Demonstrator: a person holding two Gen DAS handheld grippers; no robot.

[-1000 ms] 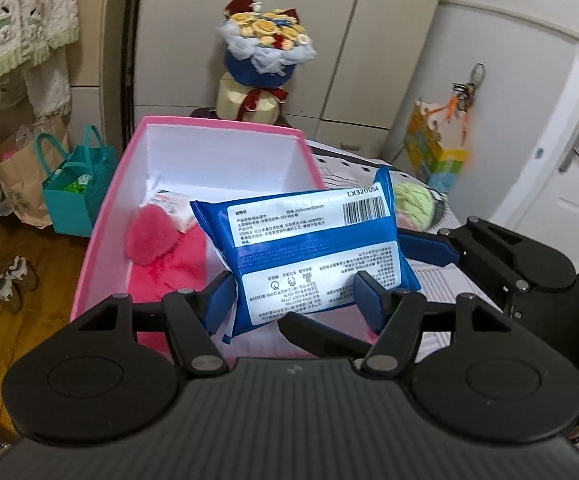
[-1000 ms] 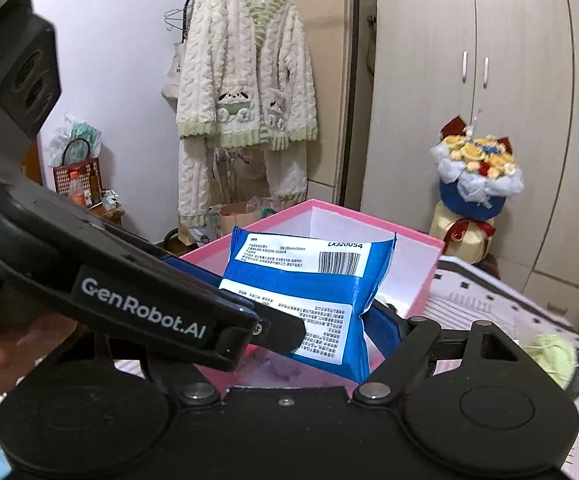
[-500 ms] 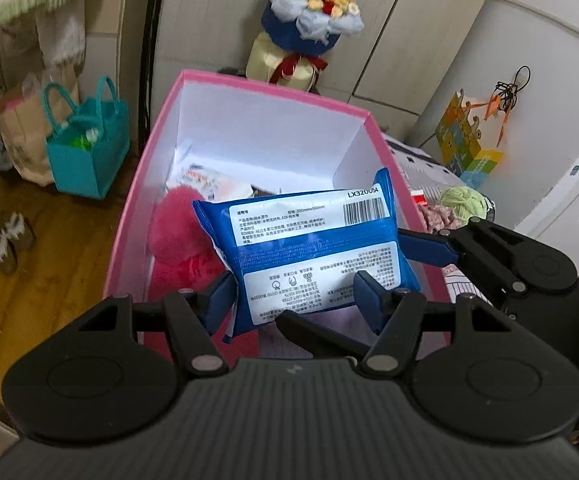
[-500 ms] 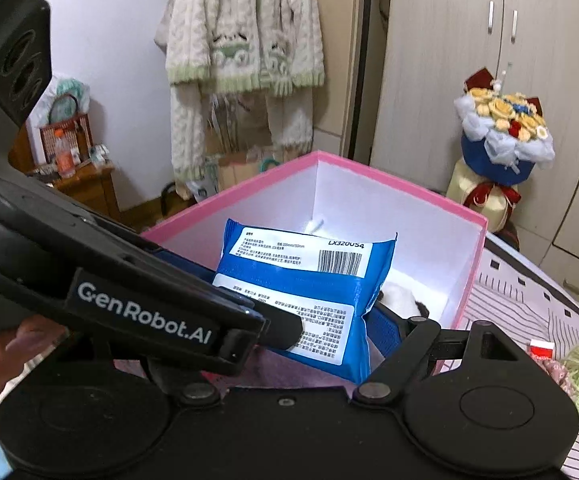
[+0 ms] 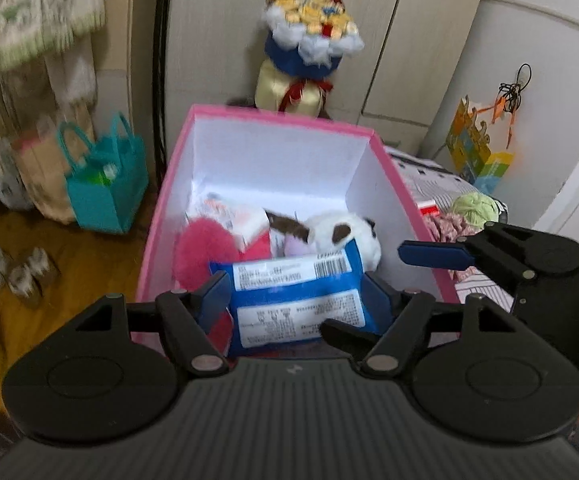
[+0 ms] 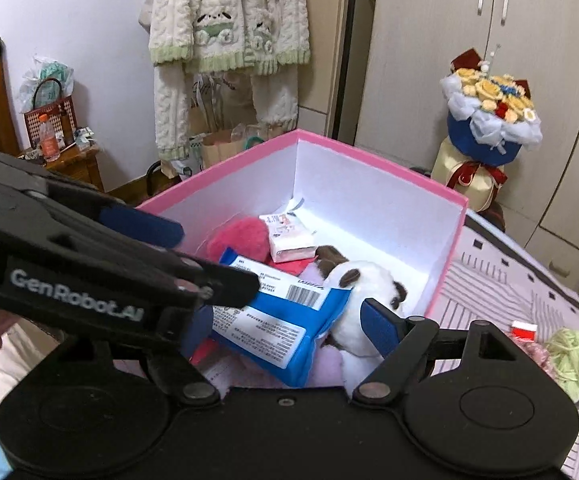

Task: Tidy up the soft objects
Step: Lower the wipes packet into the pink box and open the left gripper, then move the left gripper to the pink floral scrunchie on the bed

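A blue wet-wipe pack [image 5: 295, 300] lies tilted inside the pink box [image 5: 281, 118], on the soft things there. It also shows in the right wrist view [image 6: 277, 322]. My left gripper [image 5: 297, 296] is open, its fingers either side of the pack, apart from it. My right gripper [image 6: 285, 324] is open above the box's near end. In the box lie a red fluffy ball [image 5: 203, 246], a white and brown plush toy [image 6: 369, 284] and a small tissue pack [image 6: 289, 236].
A green yarn ball [image 6: 573, 356] and a small red box [image 6: 523, 330] lie on the striped bedspread right of the pink box. A flower bouquet [image 5: 311, 54] stands behind it. A teal bag [image 5: 105, 184] sits on the wooden floor at the left.
Both grippers have opened and the blue pack has dropped from them into the box. Both views have tipped down over the box.
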